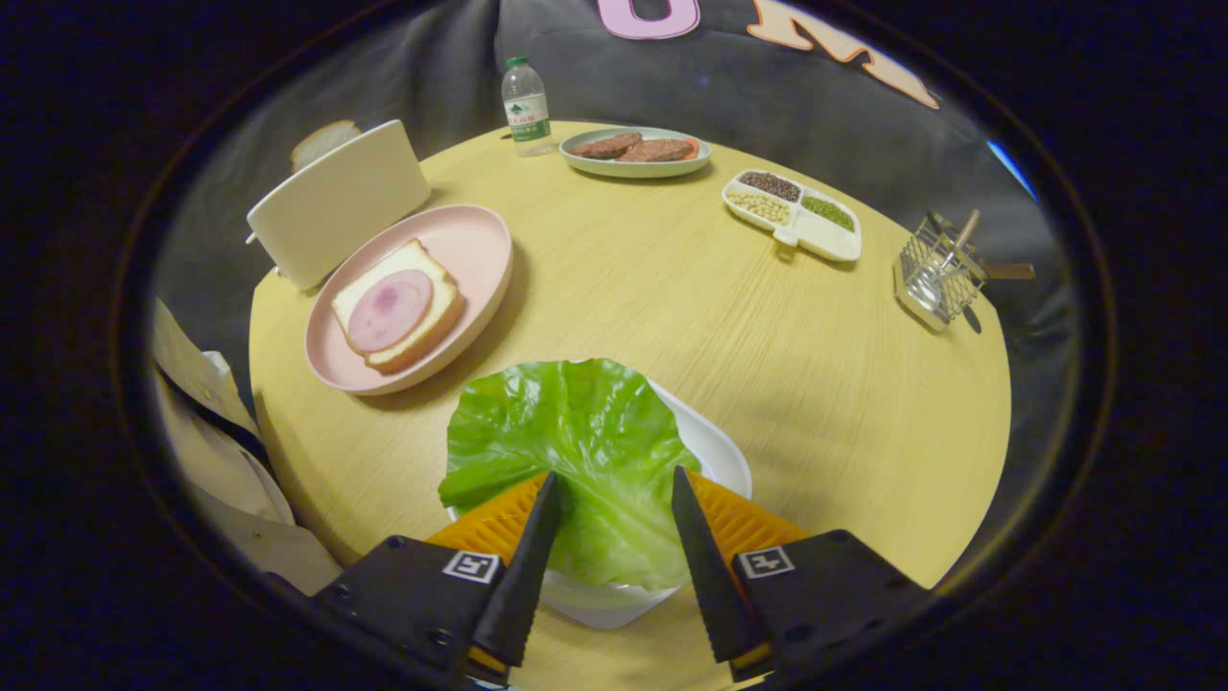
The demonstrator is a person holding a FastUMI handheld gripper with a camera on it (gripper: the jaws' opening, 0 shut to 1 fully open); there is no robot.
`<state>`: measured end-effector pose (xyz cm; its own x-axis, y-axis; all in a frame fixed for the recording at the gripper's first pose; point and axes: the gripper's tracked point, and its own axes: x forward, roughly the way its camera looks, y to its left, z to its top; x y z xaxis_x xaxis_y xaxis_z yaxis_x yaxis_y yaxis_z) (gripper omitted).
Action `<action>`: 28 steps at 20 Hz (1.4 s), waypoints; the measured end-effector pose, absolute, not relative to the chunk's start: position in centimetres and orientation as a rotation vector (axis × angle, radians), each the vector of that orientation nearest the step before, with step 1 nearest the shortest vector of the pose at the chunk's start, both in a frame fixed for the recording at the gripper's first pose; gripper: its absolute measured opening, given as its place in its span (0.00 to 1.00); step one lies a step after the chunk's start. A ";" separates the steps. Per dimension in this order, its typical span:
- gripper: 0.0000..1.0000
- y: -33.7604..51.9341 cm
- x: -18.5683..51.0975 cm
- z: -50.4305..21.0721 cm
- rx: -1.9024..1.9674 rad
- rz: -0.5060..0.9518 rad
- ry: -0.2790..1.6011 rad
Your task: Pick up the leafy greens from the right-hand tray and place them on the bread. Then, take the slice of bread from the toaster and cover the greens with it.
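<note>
A large green lettuce leaf (571,441) lies on a white tray (715,446) on the round wooden table. My gripper (614,485) hovers over the leaf's near part, open, with the leaf showing between the two fingers and neither finger pressing on it. Beyond the leaf to the left, a pink plate (475,245) holds a slice of bread (427,274) topped with a round of ham (389,309). Behind that plate stands a cream toaster (336,202) with a slice of bread (324,140) sticking out of its top.
At the far side stand a water bottle (526,107), a green plate with meat patties (635,151) and a white divided dish of beans (794,213). A wire basket (935,274) sits at the table's right edge. A person's sleeve (216,422) is at the left.
</note>
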<state>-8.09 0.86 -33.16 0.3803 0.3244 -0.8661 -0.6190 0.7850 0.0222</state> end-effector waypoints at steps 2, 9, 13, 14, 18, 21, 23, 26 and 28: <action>0.58 1.2 -8.3 -33.2 -0.338 0.616 1.027; 0.06 1.8 -8.6 -32.9 -0.347 0.548 1.028; 0.03 1.8 -8.7 -32.7 -0.381 0.508 1.026; 0.03 1.6 -8.9 -32.5 -0.377 0.496 1.032; 0.03 1.5 -9.1 -30.5 -0.333 0.469 1.019; 0.03 1.7 -9.3 -28.7 -0.315 0.462 0.994; 0.03 2.1 -9.4 -27.5 -0.307 0.458 0.976; 0.03 3.5 -9.4 -25.5 -0.309 0.472 0.938; 0.03 5.1 -9.3 -24.2 -0.311 0.497 0.908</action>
